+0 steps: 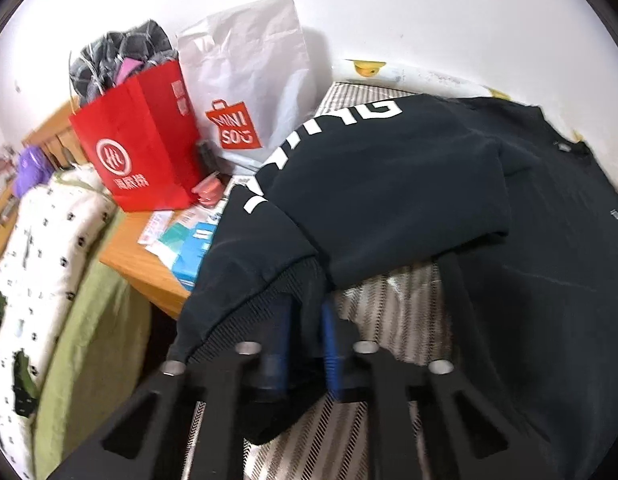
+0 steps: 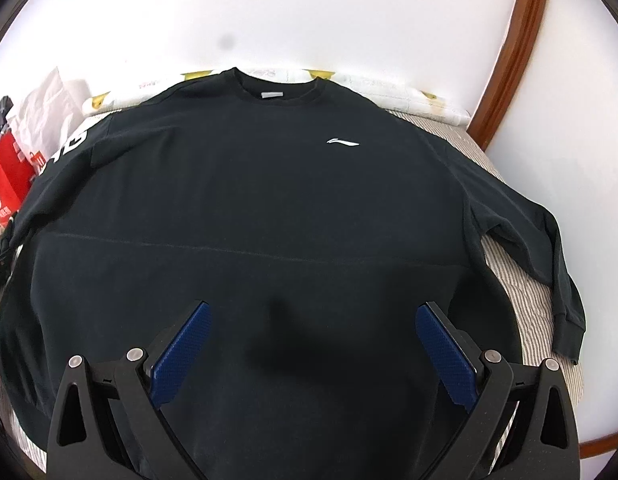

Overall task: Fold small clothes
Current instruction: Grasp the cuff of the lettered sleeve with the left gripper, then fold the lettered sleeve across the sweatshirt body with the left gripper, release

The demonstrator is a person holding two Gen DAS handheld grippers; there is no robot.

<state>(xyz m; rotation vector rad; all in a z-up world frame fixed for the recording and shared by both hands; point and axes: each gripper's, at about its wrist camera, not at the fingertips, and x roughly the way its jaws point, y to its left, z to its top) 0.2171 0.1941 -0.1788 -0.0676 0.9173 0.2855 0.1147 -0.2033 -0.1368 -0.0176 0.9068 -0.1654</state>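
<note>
A black long-sleeved sweatshirt [image 2: 269, 200] with a small white logo lies front-up, spread flat on a striped bed. Its right sleeve [image 2: 541, 240] lies stretched out to the side. In the left wrist view the left sleeve [image 1: 369, 184], with white lettering, is lifted and bent over. My left gripper [image 1: 305, 312] is shut on the ribbed cuff [image 1: 297, 280] of that sleeve. My right gripper [image 2: 313, 316] is open and empty, hovering over the lower middle of the sweatshirt.
A red paper bag [image 1: 137, 148] and a white Miniso bag [image 1: 249, 92] stand on a wooden side table [image 1: 149, 268] left of the bed, with boxes and papers. A patterned pillow [image 1: 33, 260] lies lower left. A wooden bed frame [image 2: 509, 60] curves at the right.
</note>
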